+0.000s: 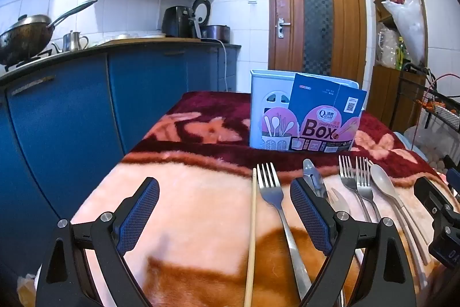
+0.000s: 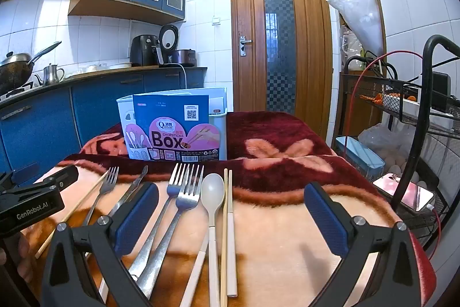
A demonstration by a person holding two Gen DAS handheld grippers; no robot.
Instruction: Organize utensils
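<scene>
Tongs in both hands stood released, nothing between the pads: the left tongs (image 1: pixel 224 216) hung over a single wooden chopstick (image 1: pixel 252 235) and a steel fork (image 1: pixel 276 203), while the right tongs (image 2: pixel 231 216) hung over a pair of forks (image 2: pixel 178 197), a pale spoon (image 2: pixel 212 200) and a pair of pale chopsticks (image 2: pixel 228 220). Handles of nearly all the utensils ran out of the lower edge of both views or slipped under the tong arms, so their full length could not be made out. One more steel piece (image 1: pixel 312 174) lay half hidden behind the right finger of the left tongs; whether it was a knife or another tool was hard to tell. All these utensils lay side by side on the blanket-covered surface (image 2: pixel 273 235), points toward the far end. Beyond them, near the middle of the blanket, stood the white utensil holder (image 1: pixel 258 105), upright, with a blue and pink printed card (image 1: pixel 322 117) reading "Chopsticks Box" leaning across its front. That card hid most of the holder's inside; none of the utensils could be seen in it. At the far right a wire rack (image 2: pixel 417 105) held things too small to name.
</scene>
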